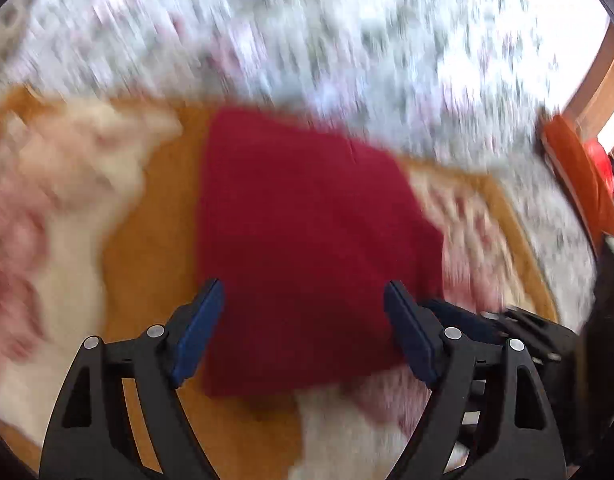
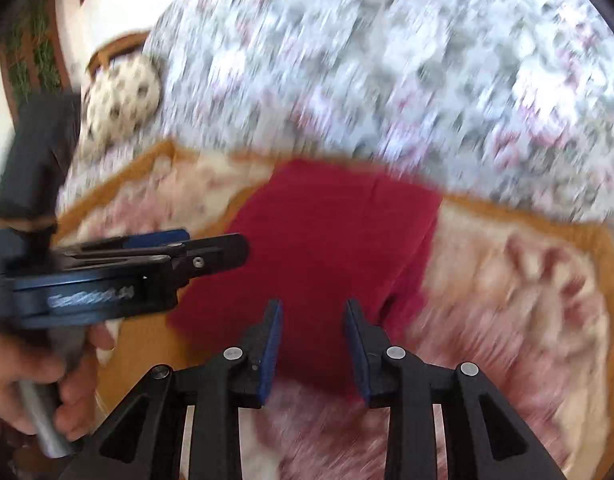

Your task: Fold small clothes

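- Left gripper (image 1: 303,312) over the near edge of the red garment (image 1: 307,240); jaws wide, straddling the cloth, gripping nothing.
- Red garment itself lying flat as a folded-looking rectangle on the orange-bordered cloth (image 1: 155,216), bed's floral cover (image 1: 347,40) beyond it.
- Right gripper (image 2: 313,344) at the red garment's near right corner, jaws narrow but apart, nothing clamped.
- Seemingly between folds, cloth let go; next likely a fresh pinch on one edge, or a change to another piece.
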{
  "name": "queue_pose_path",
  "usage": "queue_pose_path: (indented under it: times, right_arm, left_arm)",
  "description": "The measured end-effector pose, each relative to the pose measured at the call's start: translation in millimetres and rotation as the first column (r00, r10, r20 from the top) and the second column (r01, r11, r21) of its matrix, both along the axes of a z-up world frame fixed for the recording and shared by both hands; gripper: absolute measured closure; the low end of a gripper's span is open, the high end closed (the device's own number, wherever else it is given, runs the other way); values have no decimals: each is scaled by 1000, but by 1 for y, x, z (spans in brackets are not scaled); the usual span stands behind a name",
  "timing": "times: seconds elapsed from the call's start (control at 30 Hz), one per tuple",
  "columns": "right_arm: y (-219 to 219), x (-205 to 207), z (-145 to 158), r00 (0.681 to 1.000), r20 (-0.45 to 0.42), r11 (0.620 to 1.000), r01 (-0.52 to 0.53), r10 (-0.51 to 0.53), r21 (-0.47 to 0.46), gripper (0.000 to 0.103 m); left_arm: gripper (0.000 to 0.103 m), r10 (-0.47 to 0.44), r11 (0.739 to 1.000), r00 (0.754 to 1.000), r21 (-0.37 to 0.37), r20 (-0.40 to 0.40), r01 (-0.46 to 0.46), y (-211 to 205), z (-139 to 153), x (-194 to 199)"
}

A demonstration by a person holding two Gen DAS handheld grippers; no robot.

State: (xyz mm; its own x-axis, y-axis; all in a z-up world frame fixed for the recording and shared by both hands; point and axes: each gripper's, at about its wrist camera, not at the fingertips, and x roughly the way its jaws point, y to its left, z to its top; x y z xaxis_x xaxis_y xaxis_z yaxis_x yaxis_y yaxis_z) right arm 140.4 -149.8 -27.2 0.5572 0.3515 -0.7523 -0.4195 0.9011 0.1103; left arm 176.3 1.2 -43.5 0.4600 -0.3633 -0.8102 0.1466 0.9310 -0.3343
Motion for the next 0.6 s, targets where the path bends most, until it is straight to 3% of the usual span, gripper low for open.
queue_pose_path:
  times: [0.03, 0.07, 0.1, 0.17, 0.27, 0.43, 0.5, 0.57, 0.6]
  right_arm:
    - [3, 3, -18, 999, -47, 999, 1, -3, -51, 73]
    - [1, 4, -31, 997, -74, 997, 9, -14, -73, 73]
    - [-4, 0, -27, 998, -51, 999, 19, -21, -40, 73]
    - [-6, -6, -12, 997, -55, 997, 55, -58, -58, 73]
    - [-11, -48, 19, 995, 59, 994, 82, -78, -74, 72]
    - [-24, -119, 21, 977, 147, 987, 158, -156, -1, 71]
    - [-24, -140, 14, 966, 169, 979, 201, -193, -26, 71]
    - [-32, -154, 23, 937, 244, 966, 258, -249, -7, 70]
    - [-34, -158, 26, 926, 263, 960, 280, -272, 8, 70]
  left_arm:
    - [23, -17, 999, 999, 40, -38, 19, -7, -11, 3]
    - [23, -25, 995, 1000, 98, 9, 24, -13, -6, 1]
    - [23, -23, 995, 1000, 97, 17, 21, -14, 0, -3]
    - [23, -4, 1000, 1000, 31, 23, 3, -9, 13, -15]
    - [23, 25, 998, 995, 59, 95, -31, -8, 31, -45]
    - [21, 47, 991, 992, 117, 120, -61, -10, 26, -98]
    - [8, 37, 979, 994, 193, 103, -57, -14, 16, -115]
    - [2, 47, 959, 995, 273, 90, -70, -18, 4, -122]
    - [2, 64, 962, 993, 257, 98, -87, -16, 4, -126]
